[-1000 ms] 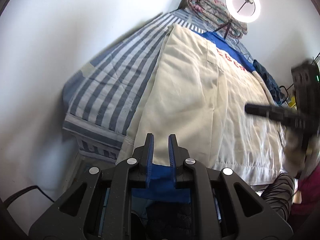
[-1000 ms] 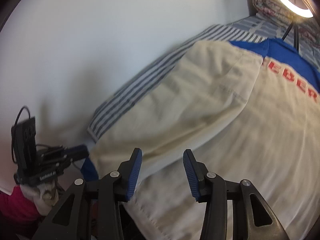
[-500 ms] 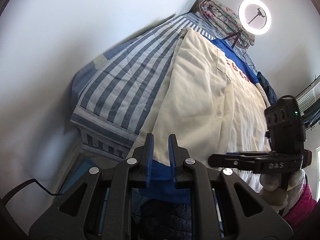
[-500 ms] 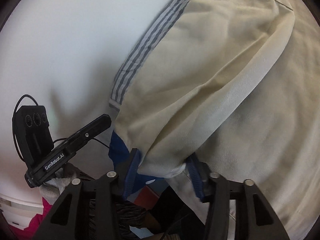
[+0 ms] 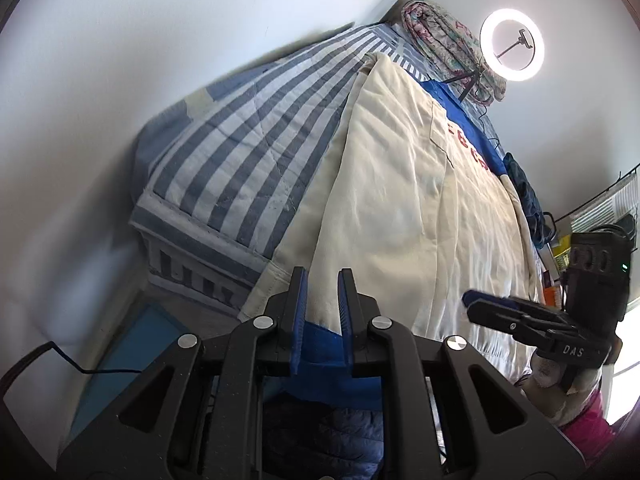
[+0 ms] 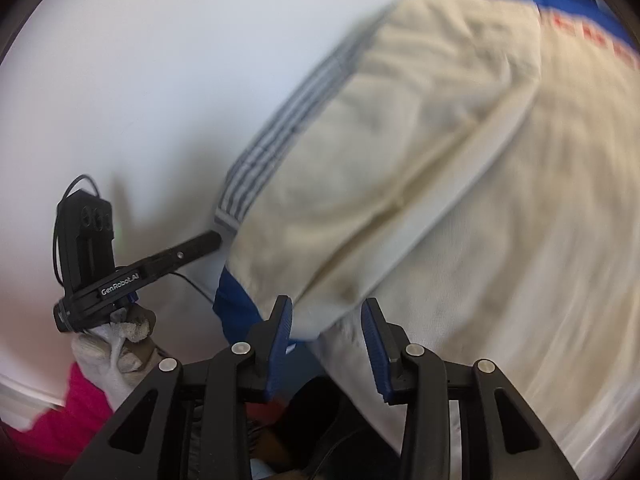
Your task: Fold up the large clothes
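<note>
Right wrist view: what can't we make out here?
- Red lettering on the cream garment: motion blur, unreadable.
- Garment hem near the right hand-held gripper: blurred, contact unclear.
- Left hand-held gripper in left wrist view: blue fabric between the fingers, grip hidden by its frame.

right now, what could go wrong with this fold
The left hand-held gripper seems to pinch only the blue hem edge of the jacket; it could slip free. The right hand-held gripper is open around the folded sleeve, in a blurred picture, so a rushed close may grab extra layers.
</note>
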Tool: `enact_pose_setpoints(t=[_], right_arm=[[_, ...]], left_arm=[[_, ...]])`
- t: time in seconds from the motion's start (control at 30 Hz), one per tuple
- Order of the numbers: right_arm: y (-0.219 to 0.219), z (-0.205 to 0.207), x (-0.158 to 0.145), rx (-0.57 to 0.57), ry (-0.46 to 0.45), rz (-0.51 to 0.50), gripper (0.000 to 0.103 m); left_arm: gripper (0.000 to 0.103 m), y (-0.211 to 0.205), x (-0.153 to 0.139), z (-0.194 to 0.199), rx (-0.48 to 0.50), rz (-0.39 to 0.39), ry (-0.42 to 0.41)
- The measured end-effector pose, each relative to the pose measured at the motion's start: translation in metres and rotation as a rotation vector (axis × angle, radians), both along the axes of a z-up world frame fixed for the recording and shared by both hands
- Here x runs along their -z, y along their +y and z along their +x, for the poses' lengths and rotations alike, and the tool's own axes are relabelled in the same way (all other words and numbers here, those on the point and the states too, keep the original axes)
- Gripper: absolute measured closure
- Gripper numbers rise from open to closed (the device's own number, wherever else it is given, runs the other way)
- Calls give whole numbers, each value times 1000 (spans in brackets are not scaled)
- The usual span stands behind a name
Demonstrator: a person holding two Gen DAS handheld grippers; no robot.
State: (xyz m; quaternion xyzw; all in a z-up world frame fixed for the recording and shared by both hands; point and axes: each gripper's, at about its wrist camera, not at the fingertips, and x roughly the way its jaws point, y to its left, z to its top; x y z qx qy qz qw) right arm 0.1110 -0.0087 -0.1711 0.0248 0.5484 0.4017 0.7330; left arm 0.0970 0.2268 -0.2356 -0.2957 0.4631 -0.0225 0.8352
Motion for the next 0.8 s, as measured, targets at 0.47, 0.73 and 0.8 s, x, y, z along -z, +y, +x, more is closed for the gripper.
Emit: enact_pose_setpoints(t=[0.47,0.73,0.8], right_arm=[[31,7,22,-92,-78,-72,72],[11,15,11,-46,-100,-66,72],[11,17,18,-40,-82,-71,72]], left_arm=[[54,-9,8,2,16,75,12],[54,-2,21,20,7,15,23],[54,4,24,29,3,-9,31]])
